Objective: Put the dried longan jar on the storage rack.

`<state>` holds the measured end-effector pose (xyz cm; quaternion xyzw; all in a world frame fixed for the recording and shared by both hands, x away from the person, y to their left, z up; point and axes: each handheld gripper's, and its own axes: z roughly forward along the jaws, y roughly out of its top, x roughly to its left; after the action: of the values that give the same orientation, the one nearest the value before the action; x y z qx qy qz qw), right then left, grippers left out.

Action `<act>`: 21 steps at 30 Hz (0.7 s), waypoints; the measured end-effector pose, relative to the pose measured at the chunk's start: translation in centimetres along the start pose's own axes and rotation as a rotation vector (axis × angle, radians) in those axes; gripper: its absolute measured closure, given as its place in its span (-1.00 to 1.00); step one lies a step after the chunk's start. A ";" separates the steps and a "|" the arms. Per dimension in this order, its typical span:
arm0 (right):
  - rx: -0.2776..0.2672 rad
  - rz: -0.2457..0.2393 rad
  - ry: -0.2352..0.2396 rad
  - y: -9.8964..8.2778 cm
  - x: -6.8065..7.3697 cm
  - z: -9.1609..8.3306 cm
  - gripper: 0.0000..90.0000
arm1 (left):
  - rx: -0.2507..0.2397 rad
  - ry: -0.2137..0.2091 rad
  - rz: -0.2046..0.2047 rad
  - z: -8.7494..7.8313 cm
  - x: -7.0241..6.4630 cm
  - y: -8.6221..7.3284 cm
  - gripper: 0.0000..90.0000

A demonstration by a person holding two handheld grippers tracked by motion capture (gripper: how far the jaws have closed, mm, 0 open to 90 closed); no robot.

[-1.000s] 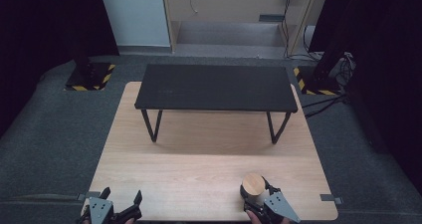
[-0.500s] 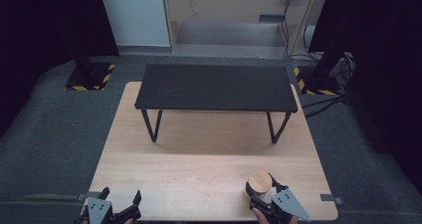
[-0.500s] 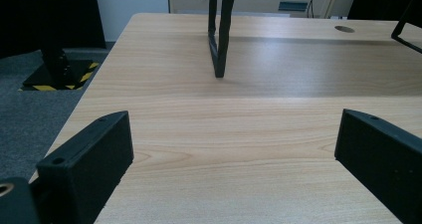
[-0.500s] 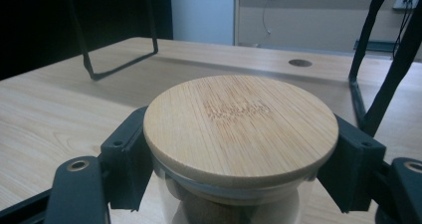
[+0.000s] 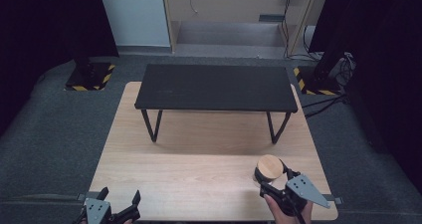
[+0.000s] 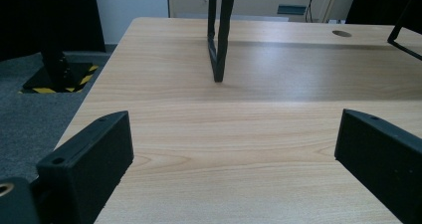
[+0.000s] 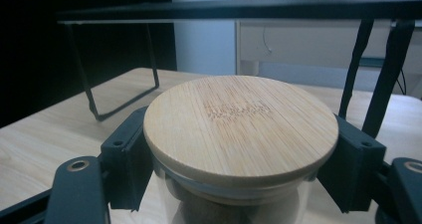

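- While my right gripper clamps the round glass jar with bamboo lid, apparently lifted, near the pale wooden table's front-right corner.
- Left gripper gapes wide, empty, front-left.

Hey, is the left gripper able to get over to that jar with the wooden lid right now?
Probably not cleanly: bare table lies between the left gripper and the jar, but the right gripper already brackets the jar, blocking its sides.

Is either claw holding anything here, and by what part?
The right claw has its jaws on both sides of the jar, on the glass just under the wooden lid. The left claw holds nothing.
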<state>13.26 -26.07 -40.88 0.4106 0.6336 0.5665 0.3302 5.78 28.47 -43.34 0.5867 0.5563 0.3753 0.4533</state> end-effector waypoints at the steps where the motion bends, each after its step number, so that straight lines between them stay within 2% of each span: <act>1: -0.004 -0.003 0.000 0.4 -0.1 0.1 -0.42 | 0.000 0.001 0.000 -0.1 0.0 0.0 -0.99; 4: -0.009 -0.007 0.002 1.1 -0.3 0.4 -0.42 | -0.001 0.003 -0.002 -0.1 0.0 0.0 -0.99; 5: -0.015 -0.007 0.007 2.2 -0.6 0.7 -0.42 | -0.002 0.003 -0.003 -0.2 0.1 0.0 -0.99; 7: -0.018 -0.008 0.009 2.7 -0.8 0.9 -0.42 | -0.003 0.004 -0.003 -0.2 0.1 0.0 -0.98; 11: -0.037 -0.010 0.016 4.9 -1.6 1.9 -0.42 | -0.009 0.004 -0.005 -0.2 0.1 0.2 -0.98; 21: -0.060 -0.048 0.025 9.1 -2.6 3.9 -0.42 | -0.012 0.005 -0.005 -0.1 0.2 0.3 -0.99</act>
<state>19.22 -26.49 -32.54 0.3781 0.6299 0.5823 0.3481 5.79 28.73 -43.04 0.5818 0.5565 0.3789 0.4564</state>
